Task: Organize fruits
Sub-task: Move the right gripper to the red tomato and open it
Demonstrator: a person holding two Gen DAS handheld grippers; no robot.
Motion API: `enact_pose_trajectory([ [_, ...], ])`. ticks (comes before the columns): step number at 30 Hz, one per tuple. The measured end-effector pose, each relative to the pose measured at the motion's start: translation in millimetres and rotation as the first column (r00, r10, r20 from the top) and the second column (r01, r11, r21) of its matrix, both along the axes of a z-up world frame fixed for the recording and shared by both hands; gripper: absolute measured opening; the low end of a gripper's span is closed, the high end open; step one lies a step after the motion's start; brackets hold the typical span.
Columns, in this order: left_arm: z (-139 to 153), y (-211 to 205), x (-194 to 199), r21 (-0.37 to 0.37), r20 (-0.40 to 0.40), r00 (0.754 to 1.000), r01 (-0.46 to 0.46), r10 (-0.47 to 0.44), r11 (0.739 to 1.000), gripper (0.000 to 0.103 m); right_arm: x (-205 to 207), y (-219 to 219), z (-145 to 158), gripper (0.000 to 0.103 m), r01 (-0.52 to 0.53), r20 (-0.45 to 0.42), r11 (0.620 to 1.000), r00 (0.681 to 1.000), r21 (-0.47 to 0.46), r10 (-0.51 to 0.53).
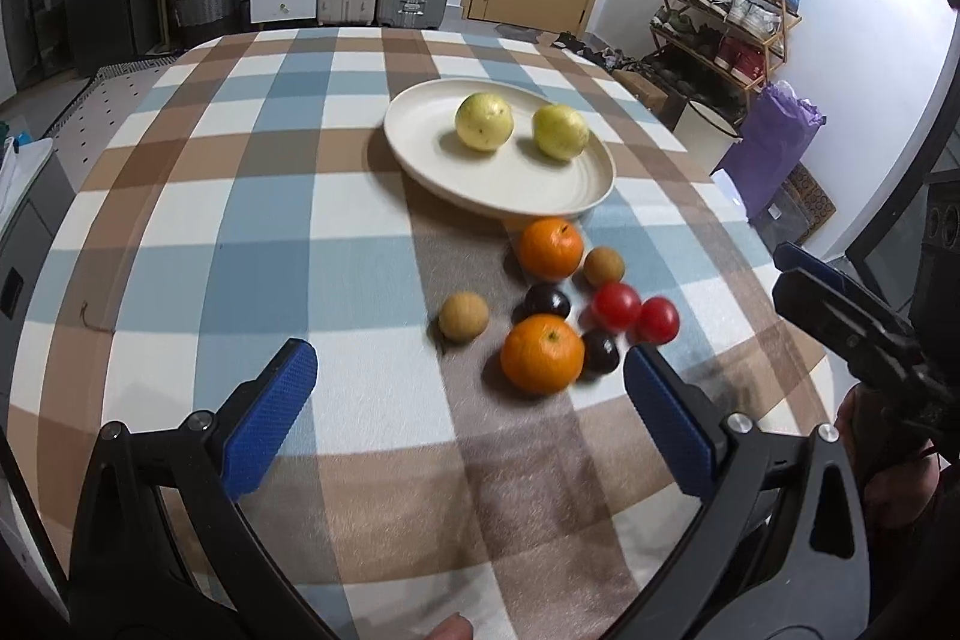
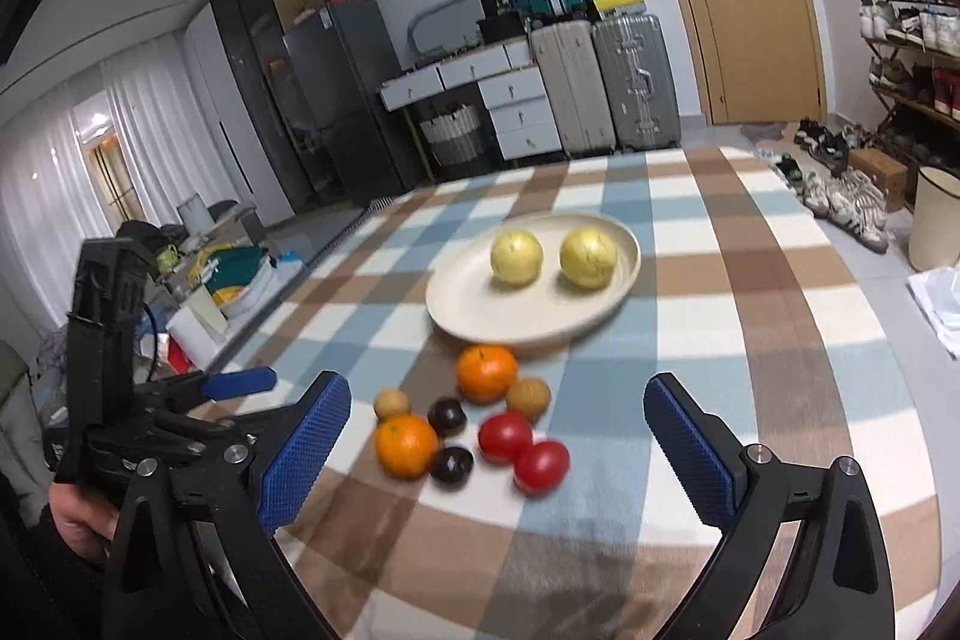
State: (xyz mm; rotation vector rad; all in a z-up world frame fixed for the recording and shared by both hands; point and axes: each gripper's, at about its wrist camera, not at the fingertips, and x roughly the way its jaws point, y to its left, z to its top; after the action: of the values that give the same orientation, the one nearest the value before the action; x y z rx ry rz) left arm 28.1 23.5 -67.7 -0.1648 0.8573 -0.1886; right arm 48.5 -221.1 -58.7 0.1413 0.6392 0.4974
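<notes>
Both tongs gape wide and empty; the left gripper [image 1: 468, 400] should straddle the near orange [image 1: 542, 353] at lower centre squarely, sparing the neighbouring plum [image 1: 600, 352].

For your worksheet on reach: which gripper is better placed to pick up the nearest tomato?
Probably the right gripper: it is open and the tomato lies between its fingers; the left gripper sits further left.
</notes>
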Motion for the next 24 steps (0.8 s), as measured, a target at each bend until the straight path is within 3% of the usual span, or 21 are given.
enact_pose_trajectory([
  [14, -14.7, 9.0, -13.4, -0.010, -0.022, 1.000, -0.003, 0.003, 1.000, 0.102, 2.2, 4.6, -38.5, 0.099, 0.028, -0.051, 0.994, 0.998, -0.106, -0.034],
  [24, -22.1, 19.4, -15.2, -0.020, -0.038, 0.999, -0.016, 0.015, 1.000, 0.102, 14.7, 15.3, -56.2, 0.085, -0.004, -0.118, 0.989, 0.993, -0.150, -0.014],
])
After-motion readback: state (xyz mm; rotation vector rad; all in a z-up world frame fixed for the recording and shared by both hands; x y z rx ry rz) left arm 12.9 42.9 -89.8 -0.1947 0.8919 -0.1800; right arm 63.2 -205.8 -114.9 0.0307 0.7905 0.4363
